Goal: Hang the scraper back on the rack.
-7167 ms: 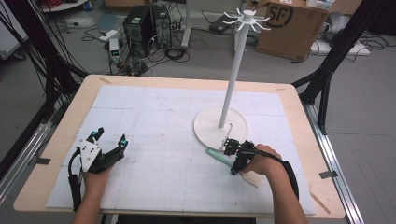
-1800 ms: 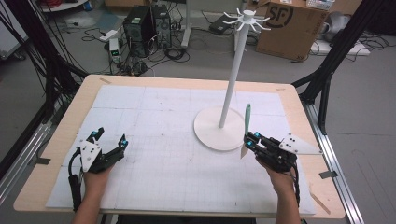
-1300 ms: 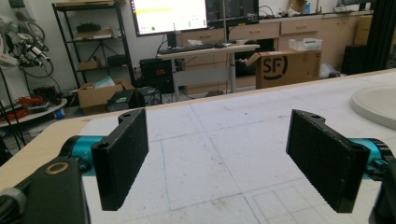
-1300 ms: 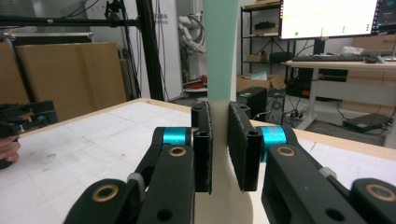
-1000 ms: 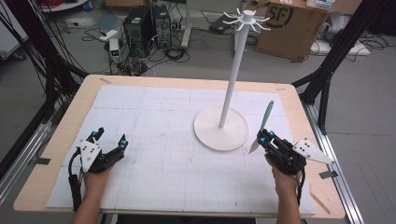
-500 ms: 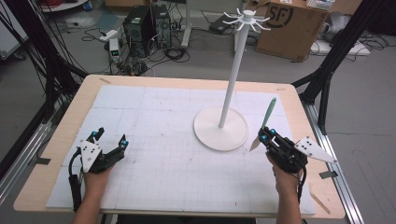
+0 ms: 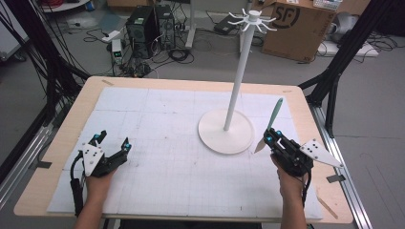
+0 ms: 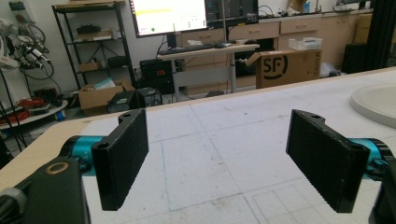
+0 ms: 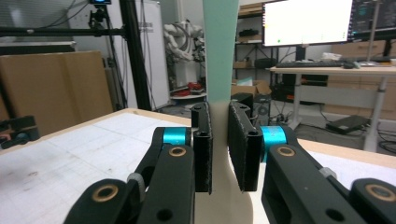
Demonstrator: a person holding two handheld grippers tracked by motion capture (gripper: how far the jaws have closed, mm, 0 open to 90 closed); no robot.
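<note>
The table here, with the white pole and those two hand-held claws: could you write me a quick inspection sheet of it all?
Surface: wooden table topped by a white gridded mat.
Job's things: a spatula with a green handle and cream blade, held upright, clear of the mat; a white hanging stand with hooks on top, nothing hanging.
Clutter: nothing seen on the mat.
Grippers: right gripper shut on the spatula; left gripper open, resting low at the mat's left edge.
Cables: one trails from each gripper; loose cables lie on the floor behind.
Surroundings: cardboard box, computer tower, black frame legs.
</note>
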